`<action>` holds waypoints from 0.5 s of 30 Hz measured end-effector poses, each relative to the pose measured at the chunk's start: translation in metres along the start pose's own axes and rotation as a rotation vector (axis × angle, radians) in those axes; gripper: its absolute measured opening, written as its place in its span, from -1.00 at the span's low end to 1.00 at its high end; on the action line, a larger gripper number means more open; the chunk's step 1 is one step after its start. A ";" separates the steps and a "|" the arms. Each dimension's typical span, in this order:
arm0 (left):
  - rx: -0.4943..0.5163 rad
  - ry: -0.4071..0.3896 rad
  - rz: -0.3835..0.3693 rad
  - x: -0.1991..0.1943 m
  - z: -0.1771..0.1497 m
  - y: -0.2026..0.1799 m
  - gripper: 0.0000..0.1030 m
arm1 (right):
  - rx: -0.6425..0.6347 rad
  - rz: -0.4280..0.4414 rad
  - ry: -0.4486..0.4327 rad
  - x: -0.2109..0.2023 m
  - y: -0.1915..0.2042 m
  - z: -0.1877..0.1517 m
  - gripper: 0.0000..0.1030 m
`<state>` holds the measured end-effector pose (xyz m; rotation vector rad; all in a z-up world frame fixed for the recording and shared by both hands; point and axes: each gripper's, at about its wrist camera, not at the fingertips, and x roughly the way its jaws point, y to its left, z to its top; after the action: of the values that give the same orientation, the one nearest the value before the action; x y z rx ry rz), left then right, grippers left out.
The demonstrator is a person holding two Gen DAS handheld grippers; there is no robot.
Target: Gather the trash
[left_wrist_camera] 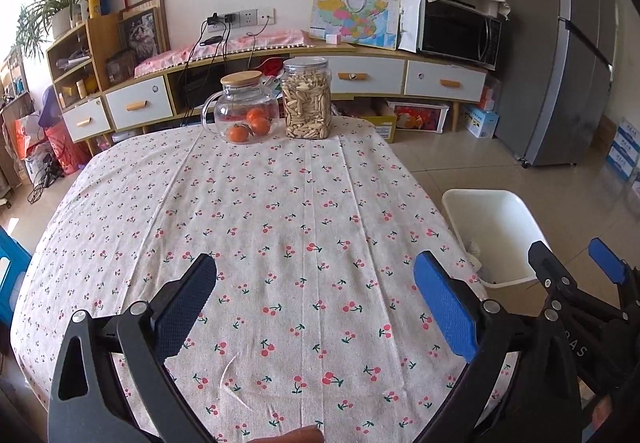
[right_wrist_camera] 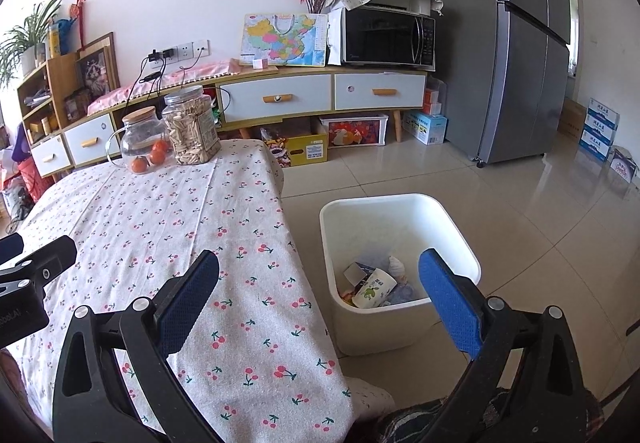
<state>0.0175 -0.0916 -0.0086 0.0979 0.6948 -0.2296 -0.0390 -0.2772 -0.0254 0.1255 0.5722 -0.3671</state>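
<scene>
A white trash bin stands on the floor right of the table; it also shows in the left wrist view. Inside lie a paper cup, crumpled wrappers and tissue. My left gripper is open and empty above the cherry-print tablecloth. My right gripper is open and empty, over the table's right edge and the bin. The right gripper also shows at the right edge of the left wrist view. No loose trash shows on the tablecloth.
A glass jug with tomatoes and a jar of seeds stand at the table's far edge. Behind are a low cabinet, a microwave and a fridge. Boxes sit on the tiled floor.
</scene>
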 end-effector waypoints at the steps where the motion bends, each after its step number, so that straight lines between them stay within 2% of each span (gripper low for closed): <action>1: 0.001 -0.001 0.001 0.000 0.000 0.000 0.87 | 0.001 0.001 -0.002 0.000 0.000 0.000 0.86; 15: 0.013 0.000 0.018 0.000 -0.001 -0.003 0.87 | 0.018 0.009 0.007 0.002 -0.003 -0.002 0.86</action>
<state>0.0163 -0.0939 -0.0099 0.1162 0.6920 -0.2170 -0.0398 -0.2801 -0.0279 0.1468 0.5754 -0.3634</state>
